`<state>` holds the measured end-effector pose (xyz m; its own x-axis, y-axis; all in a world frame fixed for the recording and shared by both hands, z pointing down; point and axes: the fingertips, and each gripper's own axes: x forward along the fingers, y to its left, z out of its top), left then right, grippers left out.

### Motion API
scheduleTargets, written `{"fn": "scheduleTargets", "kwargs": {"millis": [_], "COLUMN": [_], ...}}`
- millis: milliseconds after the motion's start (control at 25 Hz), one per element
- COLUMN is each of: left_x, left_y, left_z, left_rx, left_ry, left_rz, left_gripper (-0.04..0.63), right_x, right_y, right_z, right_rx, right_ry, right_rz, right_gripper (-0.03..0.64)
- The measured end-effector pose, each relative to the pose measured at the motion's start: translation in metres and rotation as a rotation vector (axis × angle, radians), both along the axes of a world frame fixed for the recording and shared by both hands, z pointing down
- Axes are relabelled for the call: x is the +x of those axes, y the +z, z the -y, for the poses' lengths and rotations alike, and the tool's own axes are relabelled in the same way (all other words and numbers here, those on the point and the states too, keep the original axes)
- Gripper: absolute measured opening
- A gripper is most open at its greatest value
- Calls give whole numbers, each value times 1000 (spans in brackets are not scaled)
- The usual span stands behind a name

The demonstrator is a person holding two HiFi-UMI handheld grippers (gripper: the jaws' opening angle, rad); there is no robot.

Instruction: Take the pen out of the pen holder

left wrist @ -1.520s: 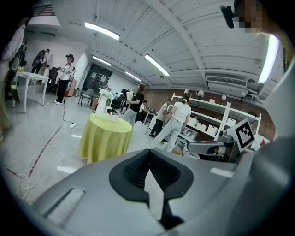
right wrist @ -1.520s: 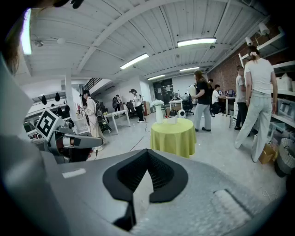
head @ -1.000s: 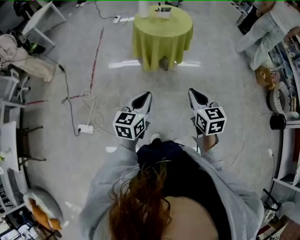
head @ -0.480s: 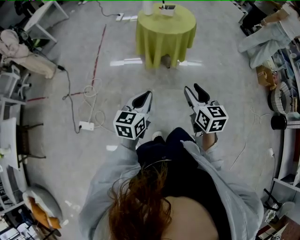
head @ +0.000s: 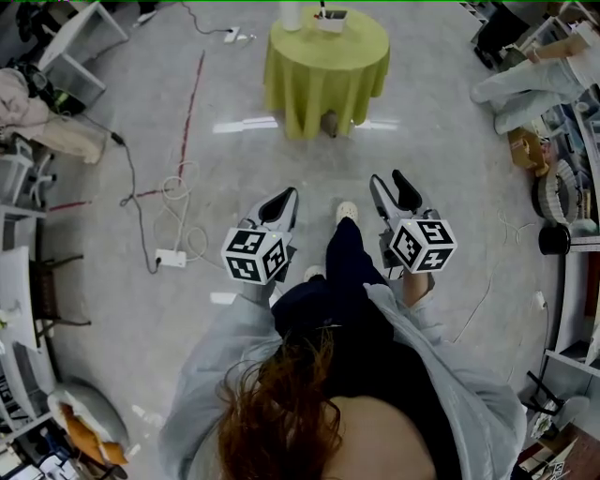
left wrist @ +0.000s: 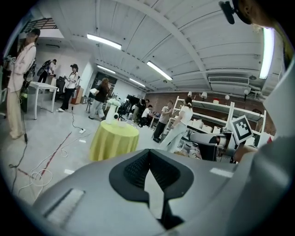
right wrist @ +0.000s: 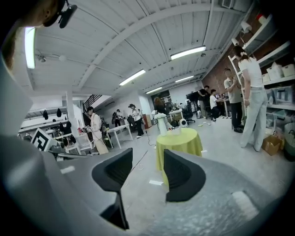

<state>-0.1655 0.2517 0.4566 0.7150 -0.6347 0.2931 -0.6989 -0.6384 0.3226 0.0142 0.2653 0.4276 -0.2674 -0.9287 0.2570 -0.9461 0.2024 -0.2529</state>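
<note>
Far ahead stands a round table (head: 323, 70) under a yellow-green cloth, also in the left gripper view (left wrist: 113, 138) and the right gripper view (right wrist: 179, 143). On its far top sits a small white pen holder (head: 330, 19) with dark pens in it, beside a tall white object (head: 292, 13). Both grippers hang well short of the table, above the floor. My left gripper (head: 286, 199) (left wrist: 148, 154) is shut, pads together, with nothing in it. My right gripper (head: 392, 183) (right wrist: 147, 161) is opening, with nothing between its fingers.
A person's foot (head: 347, 211) steps forward between the grippers. Cables and a power strip (head: 172, 255) lie on the floor at left. Desks and clutter line the left side, shelves (head: 572, 216) the right. A person (head: 525, 80) is at the upper right; others stand in the background.
The right gripper's jaws have gone from shut to wide apart. A leg has swung forward between the grippers. The left gripper has shifted slightly.
</note>
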Motion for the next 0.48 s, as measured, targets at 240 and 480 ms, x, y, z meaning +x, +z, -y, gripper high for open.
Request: {"fn": "scheduleTargets", "kwargs": {"millis": [240, 480], "left_x": [13, 41], "left_y": [7, 6], "left_z": [28, 76], "left_rx": [-18, -20], "left_ry": [-11, -10], "left_rz": [-2, 2], "left_gripper": [17, 17], "right_x": [14, 41], "right_y": [11, 16], "right_z": [28, 76], "right_rx": [-27, -46], "right_ry": [-11, -15], "right_rz": [-17, -22], "right_gripper": [209, 209]}}
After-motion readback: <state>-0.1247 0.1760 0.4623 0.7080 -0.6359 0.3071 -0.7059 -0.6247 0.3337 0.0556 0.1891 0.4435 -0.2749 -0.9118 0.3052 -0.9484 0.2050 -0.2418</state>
